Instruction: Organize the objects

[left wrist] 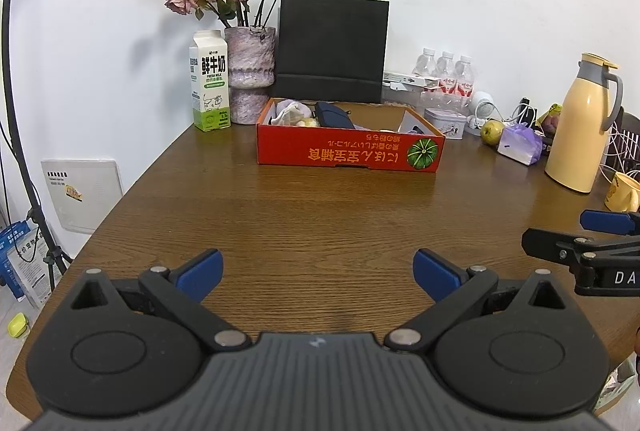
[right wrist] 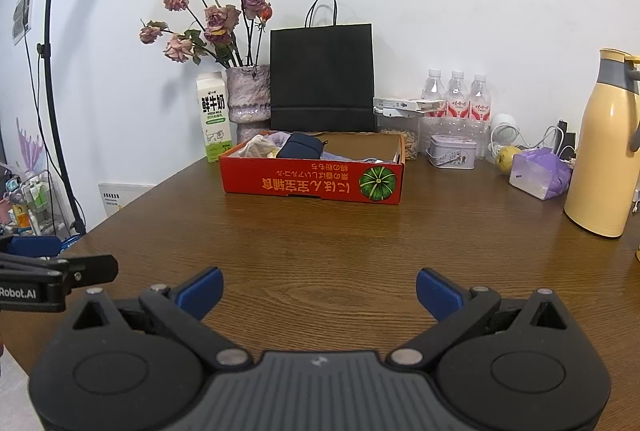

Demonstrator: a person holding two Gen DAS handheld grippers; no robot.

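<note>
Wood-grain table (left wrist: 304,215) is carrying everything in view, and the red cardboard box (left wrist: 348,151) serves as the landmark. Behind the box, a black paper bag (left wrist: 332,47) is standing against the wall. Far to the right of the box, a yellow thermos jug (left wrist: 580,127) is standing upright. Behind and left of the box, a vase of dried roses (left wrist: 250,71) and a milk carton (left wrist: 210,83) are standing side by side. Behind and right of the box, three water bottles (right wrist: 456,95) are standing in a row, with a small tin (right wrist: 452,151) in front of them. Between the tin and the jug, a purple bag (right wrist: 540,167) is lying beside a green-yellow fruit (right wrist: 507,155).

Inside the box, a dark blue pouch (right wrist: 298,147) and a pale mesh bundle (right wrist: 258,147) are lying at the left end; the right end is looking bare.

The left gripper (left wrist: 318,273) and the right gripper (right wrist: 319,291) are both hovering over bare table in front of the box, fingers spread wide and holding nothing.

Hazards, as judgement: the loose items are sitting among tall, upright things, so a wide reach toward the fruit or tin is risking a tipped bottle or jug. The round fruit is likely to roll if pinched off-centre. The two grippers are sitting close together and could collide.
</note>
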